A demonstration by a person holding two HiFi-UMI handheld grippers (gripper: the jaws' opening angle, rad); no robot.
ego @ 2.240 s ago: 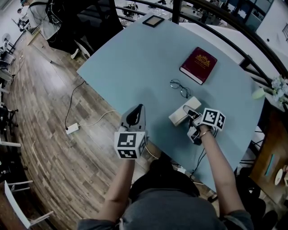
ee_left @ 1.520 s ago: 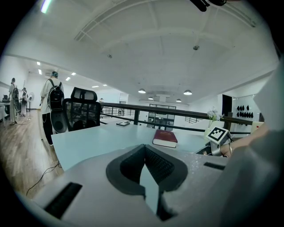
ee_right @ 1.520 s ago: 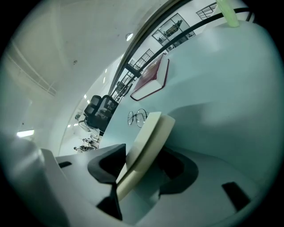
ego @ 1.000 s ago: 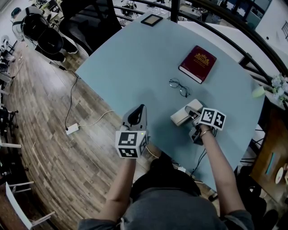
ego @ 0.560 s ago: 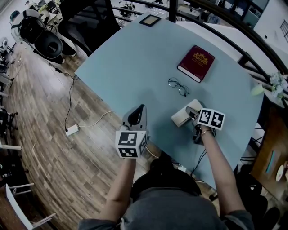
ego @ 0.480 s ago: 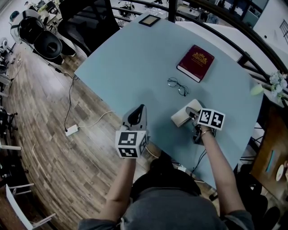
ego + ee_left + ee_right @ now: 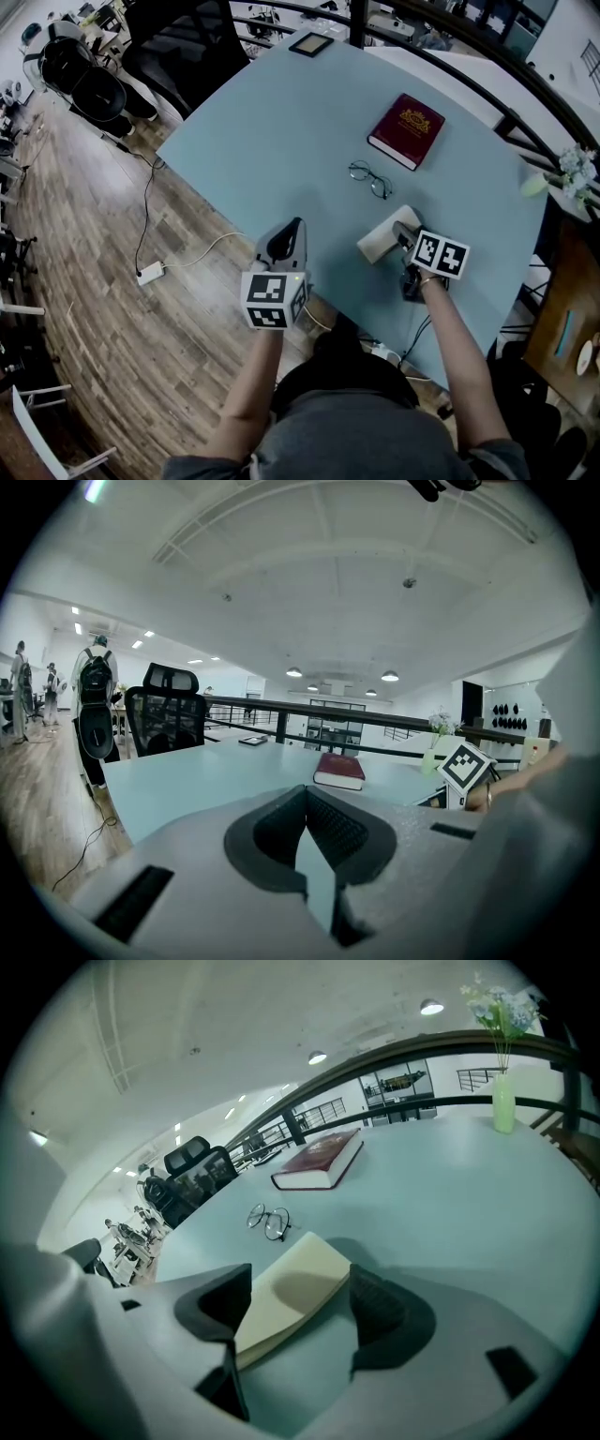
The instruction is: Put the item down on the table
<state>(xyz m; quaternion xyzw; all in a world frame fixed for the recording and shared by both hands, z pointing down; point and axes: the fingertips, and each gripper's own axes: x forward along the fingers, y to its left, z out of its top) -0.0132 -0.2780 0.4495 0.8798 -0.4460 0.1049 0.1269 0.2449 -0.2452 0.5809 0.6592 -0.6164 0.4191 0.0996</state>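
A cream rectangular block [image 7: 383, 238] lies flat on the pale blue table [image 7: 281, 122] near its front edge. In the right gripper view the block [image 7: 291, 1293] sits between the jaws of my right gripper [image 7: 298, 1283], close to the left pad, with a clear gap to the right pad. Those jaws stand wide and are closing a little, and neither pad presses on the block. In the head view my right gripper [image 7: 405, 236] reaches the block from the near right. My left gripper [image 7: 292, 228] hovers over the table's front edge, shut and empty [image 7: 305, 794].
A dark red book [image 7: 406, 130] lies further back, with wire-rimmed glasses [image 7: 371, 180] between it and the block. A small dark frame [image 7: 309, 44] lies at the far edge. A green vase with flowers [image 7: 503, 1101] stands at the right. Black office chairs [image 7: 178, 47] stand beyond the table.
The right gripper has drawn back slightly toward the person, while the cream block stays where it lay on the table. The left gripper has held still.
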